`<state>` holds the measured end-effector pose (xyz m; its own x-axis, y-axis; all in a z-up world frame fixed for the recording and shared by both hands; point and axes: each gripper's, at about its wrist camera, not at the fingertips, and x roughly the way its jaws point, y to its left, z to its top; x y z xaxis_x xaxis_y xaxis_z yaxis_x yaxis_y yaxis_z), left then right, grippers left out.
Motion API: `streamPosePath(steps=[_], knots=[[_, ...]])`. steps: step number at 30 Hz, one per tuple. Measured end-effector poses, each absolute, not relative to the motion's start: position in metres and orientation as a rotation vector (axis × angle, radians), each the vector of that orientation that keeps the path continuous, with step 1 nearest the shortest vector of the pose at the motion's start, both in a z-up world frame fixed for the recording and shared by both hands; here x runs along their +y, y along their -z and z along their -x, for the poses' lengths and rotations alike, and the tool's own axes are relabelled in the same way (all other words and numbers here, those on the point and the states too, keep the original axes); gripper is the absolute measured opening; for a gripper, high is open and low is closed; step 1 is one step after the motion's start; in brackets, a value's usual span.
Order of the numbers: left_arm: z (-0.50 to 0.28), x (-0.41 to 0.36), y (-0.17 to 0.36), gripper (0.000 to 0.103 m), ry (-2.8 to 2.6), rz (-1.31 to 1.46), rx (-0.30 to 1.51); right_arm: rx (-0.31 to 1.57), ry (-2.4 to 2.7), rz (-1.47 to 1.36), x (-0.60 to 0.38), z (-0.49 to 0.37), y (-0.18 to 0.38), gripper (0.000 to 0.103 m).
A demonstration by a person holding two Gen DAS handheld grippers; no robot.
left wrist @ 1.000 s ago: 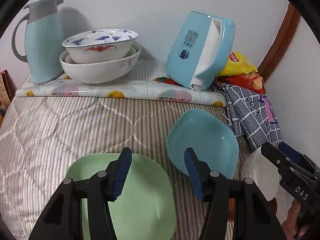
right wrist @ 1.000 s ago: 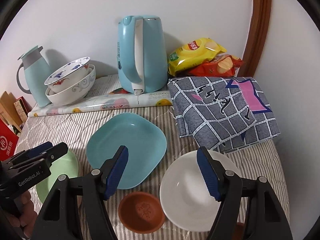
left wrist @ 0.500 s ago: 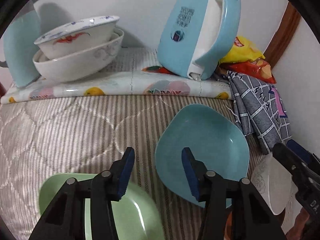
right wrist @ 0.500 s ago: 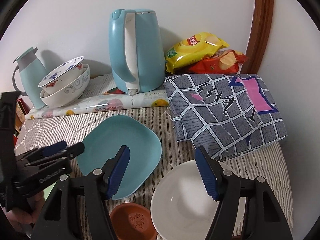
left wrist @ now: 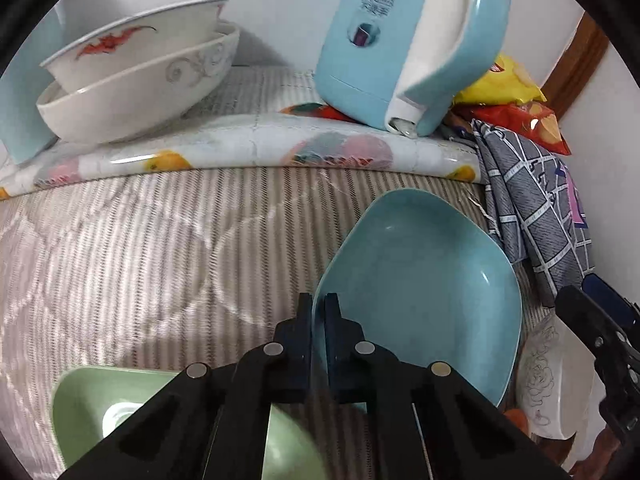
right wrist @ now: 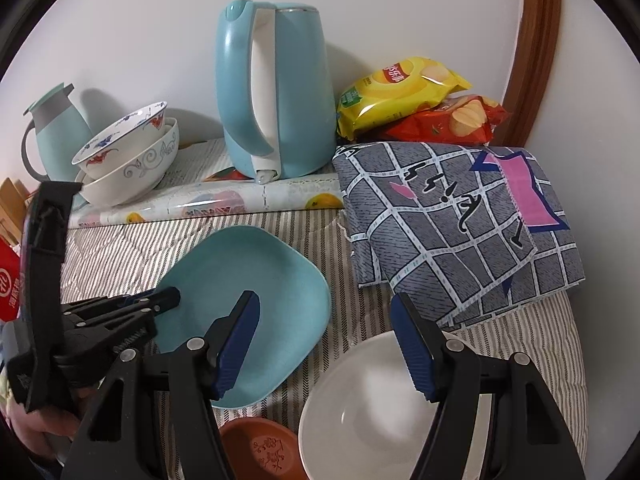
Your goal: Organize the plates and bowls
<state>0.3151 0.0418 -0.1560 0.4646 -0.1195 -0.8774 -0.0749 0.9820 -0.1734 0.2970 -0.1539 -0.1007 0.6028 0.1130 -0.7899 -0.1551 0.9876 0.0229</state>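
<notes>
Left tongs (left wrist: 318, 312) pinching blue plate (left wrist: 424, 288) rim, right tongs (right wrist: 324, 344) wide apart

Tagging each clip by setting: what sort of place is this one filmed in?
Probably a room in a home, with dishes laid out on a padded, bed-like surface rather than a kitchen counter. Clues: the striped quilted cover, an electric kettle against the wall, and chip bags beside a folded checked cloth.
</notes>
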Motion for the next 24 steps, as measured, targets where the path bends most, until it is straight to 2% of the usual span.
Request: streamPosePath(steps=[3, 9, 14, 20, 21, 23, 24], knots=[[-0.314, 0.052, 0.156, 0.007, 0.008, 0.199, 1.091, 0.919, -0.163, 0.051, -0.15, -0.301, 0.104, 0.066], [-0.316, 0.071, 0.157, 0.007, -0.024, 0.224, 1.103, 0.949, -0.2, 0.059, -0.132, -0.311, 0.113, 0.056], [-0.318, 0.072, 0.16, 0.01, -0.036, 0.207, 1.105, 1.001, -0.205, 0.091, -0.118, -0.323, 0.128, 0.042], [-0.321, 0.071, 0.163, 0.011, -0.042, 0.211, 1.096, 1.062, -0.195, 0.092, -0.114, -0.336, 0.142, 0.034], [-0.321, 0.071, 0.163, 0.011, -0.045, 0.214, 1.096, 1.073, -0.194, 0.089, -0.113, -0.338, 0.145, 0.031], [-0.322, 0.07, 0.163, 0.011, -0.042, 0.206, 1.09, 1.103, -0.21, 0.078, -0.11, -0.343, 0.152, 0.017], [-0.322, 0.069, 0.163, 0.011, -0.039, 0.202, 1.086, 1.115, -0.218, 0.073, -0.109, -0.345, 0.155, 0.016]])
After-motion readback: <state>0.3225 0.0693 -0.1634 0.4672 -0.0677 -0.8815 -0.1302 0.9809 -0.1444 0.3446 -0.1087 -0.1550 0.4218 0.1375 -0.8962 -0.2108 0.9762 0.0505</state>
